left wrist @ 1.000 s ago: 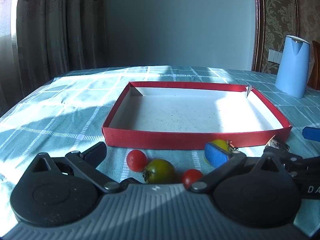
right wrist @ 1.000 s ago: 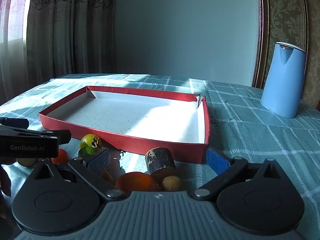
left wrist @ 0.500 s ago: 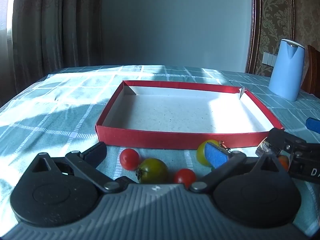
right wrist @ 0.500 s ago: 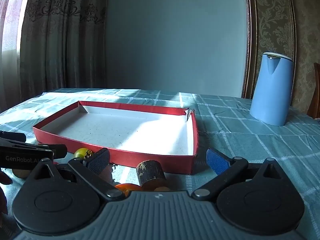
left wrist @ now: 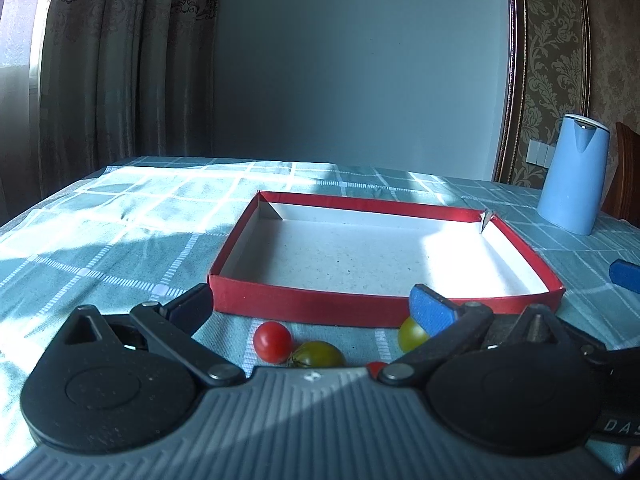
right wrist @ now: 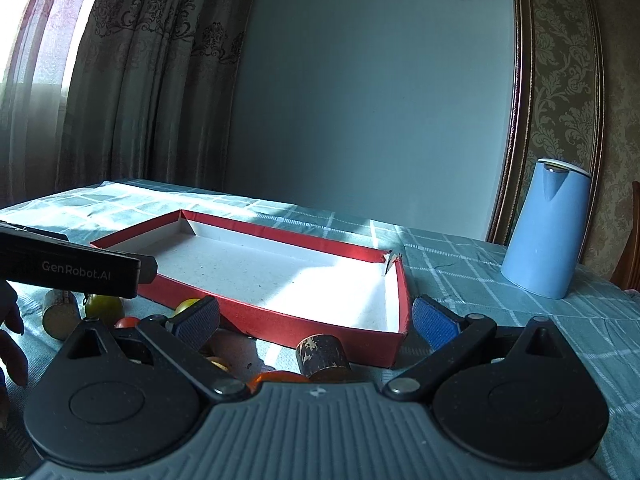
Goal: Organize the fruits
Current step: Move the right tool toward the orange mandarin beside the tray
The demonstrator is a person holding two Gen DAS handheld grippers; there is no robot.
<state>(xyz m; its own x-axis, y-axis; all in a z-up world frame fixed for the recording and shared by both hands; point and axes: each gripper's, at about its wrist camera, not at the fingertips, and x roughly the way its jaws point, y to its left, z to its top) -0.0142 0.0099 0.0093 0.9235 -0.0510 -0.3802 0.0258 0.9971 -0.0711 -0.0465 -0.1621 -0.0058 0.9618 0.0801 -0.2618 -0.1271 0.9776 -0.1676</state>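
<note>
We are holding both grippers low over the checked cloth [left wrist: 120, 240], just short of the red tray [left wrist: 304, 308], and the sorting is not yet begun: the tray is lying bare, with every fruit still outside its near wall. Going left to right in the left view, our left gripper [left wrist: 308, 304] is standing wide open and gripping nothing; between its fingers, at about 6 o'clock from the tray, a red tomato [left wrist: 273, 341] is touching a green tomato [left wrist: 318, 354], and a yellow tomato [left wrist: 412, 334] is sitting half behind the blue pad [left wrist: 430, 312]. Our right gripper [right wrist: 316, 316] is likewise gaping and empty, with a brown cylinder [right wrist: 322, 354] and an orange fruit [right wrist: 280, 378] just beneath it. The kettle [right wrist: 542, 228] is standing at 2 o'clock. We are reading "GenRobot.AI" on the left gripper's side in the right view, and "DAS" at the left view's edge.
</note>
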